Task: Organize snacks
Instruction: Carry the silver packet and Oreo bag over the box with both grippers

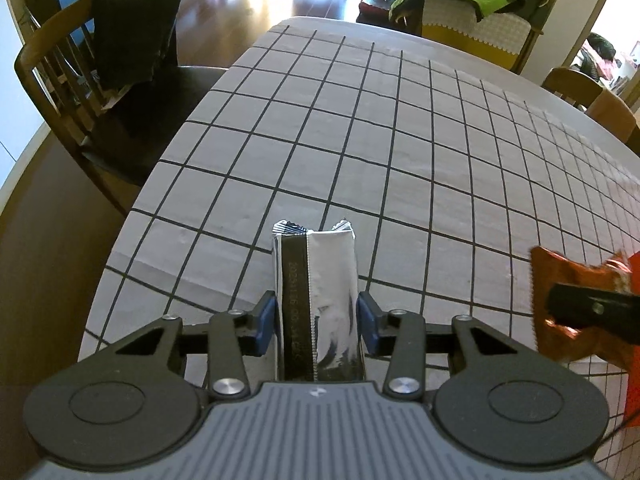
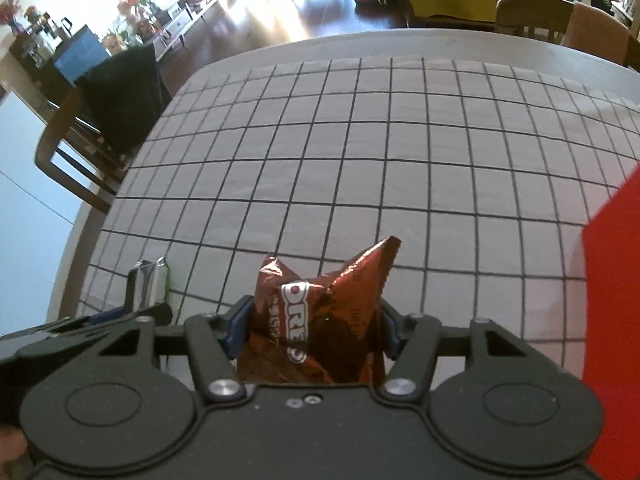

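The left gripper [image 1: 318, 322] is seen closed on a silver foil snack pack [image 1: 320, 304], its blue pads [image 1: 267, 322] pressed against both sides. The pack is held upright above the worktop [image 1: 360, 140], its crimped top edge pointing away from the camera and a dark seam strip with printed digits running along its length. In the right wrist view, the same silver pack [image 2: 149, 282] is observed at the lower left, just beside the right gripper.

The right gripper [image 2: 314, 330] is found clamped on a brown Oreo snack bag [image 2: 324, 320], which is crumpled between the pads and stands with its top corners raised. White lettering is partly legible on the bag's face. In the left wrist view, this bag [image 1: 576, 308] is recorded at the right edge, held near the silver pack but apart from it.

The worktop is covered by a light cloth with a dark grid pattern. A red object [image 2: 612, 320] is noted at the right edge of the right wrist view; what it is cannot be told. A wooden chair [image 1: 80, 92] with dark fabric draped over its back stands at the worktop's left side.
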Tool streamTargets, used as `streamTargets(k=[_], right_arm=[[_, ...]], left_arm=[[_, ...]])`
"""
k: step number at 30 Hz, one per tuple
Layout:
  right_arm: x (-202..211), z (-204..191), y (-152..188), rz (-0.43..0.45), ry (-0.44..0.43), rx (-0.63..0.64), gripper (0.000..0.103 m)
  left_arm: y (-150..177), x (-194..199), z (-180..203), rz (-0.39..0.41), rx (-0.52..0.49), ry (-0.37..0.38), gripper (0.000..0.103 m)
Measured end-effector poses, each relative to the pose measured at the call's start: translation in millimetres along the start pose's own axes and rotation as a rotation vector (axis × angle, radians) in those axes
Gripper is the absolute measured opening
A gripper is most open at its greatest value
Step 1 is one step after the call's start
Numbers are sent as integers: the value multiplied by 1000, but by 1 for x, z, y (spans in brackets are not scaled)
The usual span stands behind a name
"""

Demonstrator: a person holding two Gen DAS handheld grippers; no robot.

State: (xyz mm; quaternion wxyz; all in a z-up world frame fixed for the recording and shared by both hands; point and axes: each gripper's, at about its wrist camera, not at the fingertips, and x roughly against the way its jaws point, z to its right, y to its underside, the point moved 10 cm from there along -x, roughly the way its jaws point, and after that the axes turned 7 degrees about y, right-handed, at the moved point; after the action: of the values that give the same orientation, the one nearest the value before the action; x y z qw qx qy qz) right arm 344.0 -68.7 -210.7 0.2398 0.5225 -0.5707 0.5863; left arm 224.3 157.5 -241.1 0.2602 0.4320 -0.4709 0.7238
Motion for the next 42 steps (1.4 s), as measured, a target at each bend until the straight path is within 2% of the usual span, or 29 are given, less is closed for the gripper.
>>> streamTargets(k=[5,12,22,25,38,42], right_arm=[[29,13,11,26,-25,-19,60],[80,38,17,94,-67,-53,60],[129,97,26,184,-42,-107,60],[140,117,29,203,-23,-118,60],[168,210,38,261,66,-178,60],[166,236,43,260,88,-191,60]], left_arm=[[2,20,13,14,-10,29,42],[8,56,51,39,-67,98,42],[16,101,137,93,-191,196,42],[15,110,166,133,-241,197,42],[29,113,296,154,-399,268,42],[34,101,317,138,-407,262,42]])
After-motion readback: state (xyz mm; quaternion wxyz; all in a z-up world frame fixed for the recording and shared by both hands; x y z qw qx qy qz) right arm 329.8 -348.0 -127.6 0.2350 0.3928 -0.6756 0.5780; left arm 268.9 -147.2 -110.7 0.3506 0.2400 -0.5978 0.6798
